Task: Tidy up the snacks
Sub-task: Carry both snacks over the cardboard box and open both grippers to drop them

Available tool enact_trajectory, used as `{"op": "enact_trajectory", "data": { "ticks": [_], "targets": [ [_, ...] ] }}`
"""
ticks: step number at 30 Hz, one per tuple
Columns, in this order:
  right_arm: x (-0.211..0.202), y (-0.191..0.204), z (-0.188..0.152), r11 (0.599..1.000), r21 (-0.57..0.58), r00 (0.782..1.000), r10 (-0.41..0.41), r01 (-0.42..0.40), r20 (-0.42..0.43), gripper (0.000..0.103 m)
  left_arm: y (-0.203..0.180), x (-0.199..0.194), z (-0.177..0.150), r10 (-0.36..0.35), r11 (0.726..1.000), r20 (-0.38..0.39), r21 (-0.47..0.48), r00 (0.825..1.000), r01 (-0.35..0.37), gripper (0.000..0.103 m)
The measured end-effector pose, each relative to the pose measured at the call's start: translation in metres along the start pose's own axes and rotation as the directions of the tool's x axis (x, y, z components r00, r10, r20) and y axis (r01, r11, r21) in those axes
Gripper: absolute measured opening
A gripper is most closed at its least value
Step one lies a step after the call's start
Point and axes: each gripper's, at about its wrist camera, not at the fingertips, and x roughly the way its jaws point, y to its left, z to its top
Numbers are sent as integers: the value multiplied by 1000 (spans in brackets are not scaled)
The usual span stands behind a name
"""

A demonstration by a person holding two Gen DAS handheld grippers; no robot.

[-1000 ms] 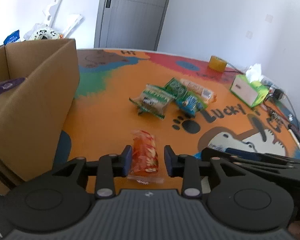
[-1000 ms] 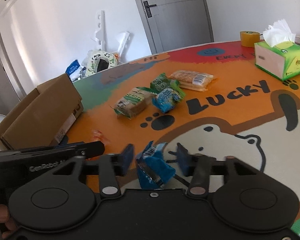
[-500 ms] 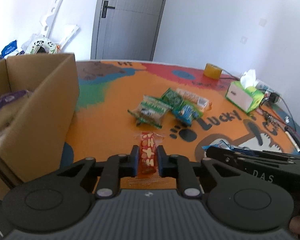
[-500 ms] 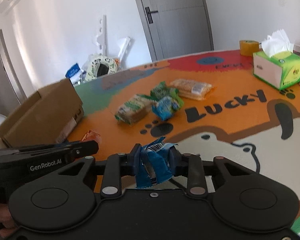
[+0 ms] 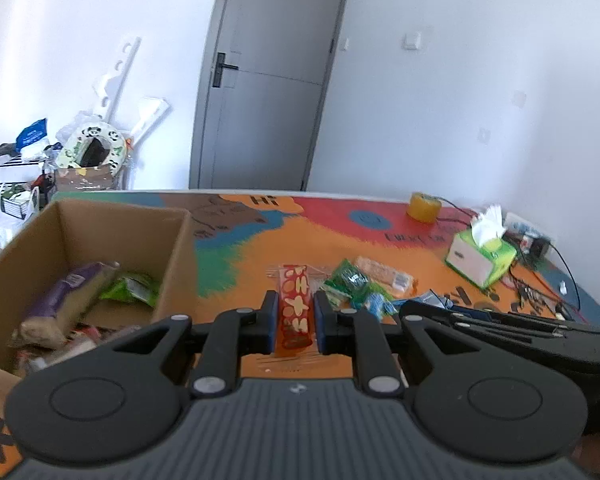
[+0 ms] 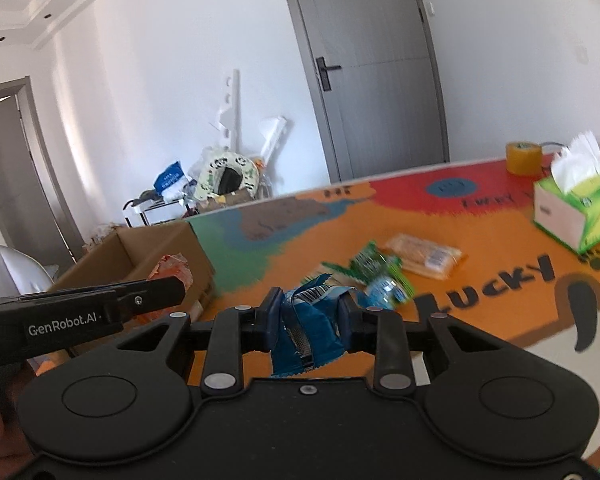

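Orange-red snack packet clamped upright between the pads of the left hand-held gripper, raised above the bench just right of the open cardboard box. Right hand-held gripper, level beside it, pinches a crumpled blue snack wrapper clear of the bench. 3 or so snack packets lie grouped ahead of both, near a green tissue box
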Motion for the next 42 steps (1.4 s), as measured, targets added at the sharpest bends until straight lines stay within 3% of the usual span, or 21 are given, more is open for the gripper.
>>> {"op": "enact_trajectory", "data": {
  "ticks": [17, 31, 42],
  "targets": [
    [16, 46, 20, 996, -44, 997, 75, -74, 21, 30, 54, -26, 23, 72, 996, 58, -60, 996, -68, 17],
    [49, 88, 29, 984, -80, 987, 160, -160, -9, 30, 110, -25, 27, 161, 978, 42, -142, 986, -153, 17],
    [74, 118, 36, 977, -97, 982, 187, -189, -31, 30, 133, -3, 29, 138, 974, 2, -180, 990, -136, 17]
  ]
}}
